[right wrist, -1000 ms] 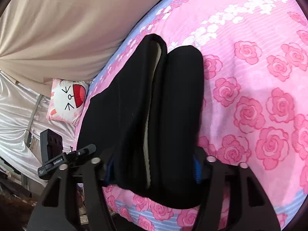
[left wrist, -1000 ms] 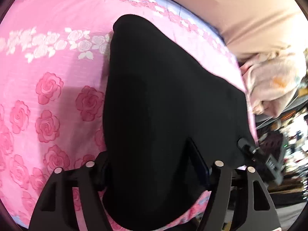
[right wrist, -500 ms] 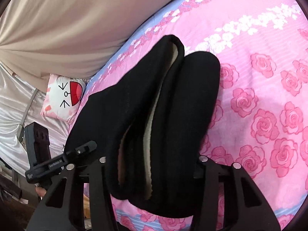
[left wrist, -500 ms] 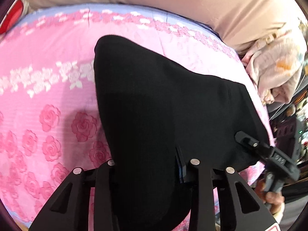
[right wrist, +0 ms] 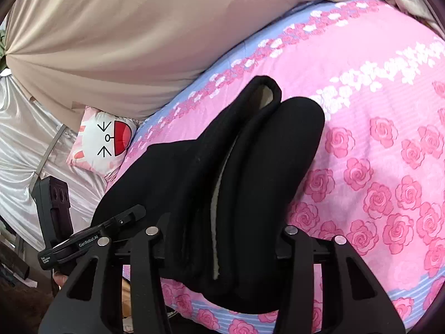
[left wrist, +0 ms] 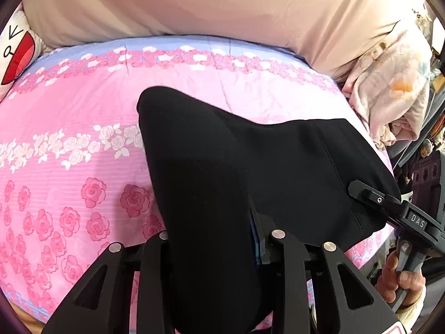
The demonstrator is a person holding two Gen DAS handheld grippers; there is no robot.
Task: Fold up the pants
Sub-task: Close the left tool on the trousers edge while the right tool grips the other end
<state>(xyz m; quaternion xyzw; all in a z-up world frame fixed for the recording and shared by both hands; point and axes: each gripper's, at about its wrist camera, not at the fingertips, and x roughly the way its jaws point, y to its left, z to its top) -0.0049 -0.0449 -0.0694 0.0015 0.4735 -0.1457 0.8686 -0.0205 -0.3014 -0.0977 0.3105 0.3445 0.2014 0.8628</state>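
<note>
Black pants point(left wrist: 236, 167) with a pale fleece lining lie folded lengthwise on a pink rose-print bed sheet point(left wrist: 69, 117). My left gripper point(left wrist: 219, 233) has its jaws closing, and its pads press on the near edge of the pants at one end. My right gripper point(right wrist: 222, 231) is shut on the thick doubled edge of the pants point(right wrist: 264, 153) at the other end, where the lining shows. The near edge hangs lifted between both grippers, and the far part rests on the bed. Each view shows the other gripper at its side, held by a hand point(left wrist: 397, 281).
A beige cloth point(left wrist: 194, 5) hangs behind the bed. A cartoon-face pillow point(right wrist: 105, 139) lies at the bed's left end, a bundled floral blanket point(left wrist: 389, 83) at its right end. Silver cloth point(right wrist: 16, 144) and clutter lie beyond the bed's edges.
Both grippers have closed onto the near edge of the pants and risen with it. The cloth now lifts off the sheet, and more of the far bed shows.
</note>
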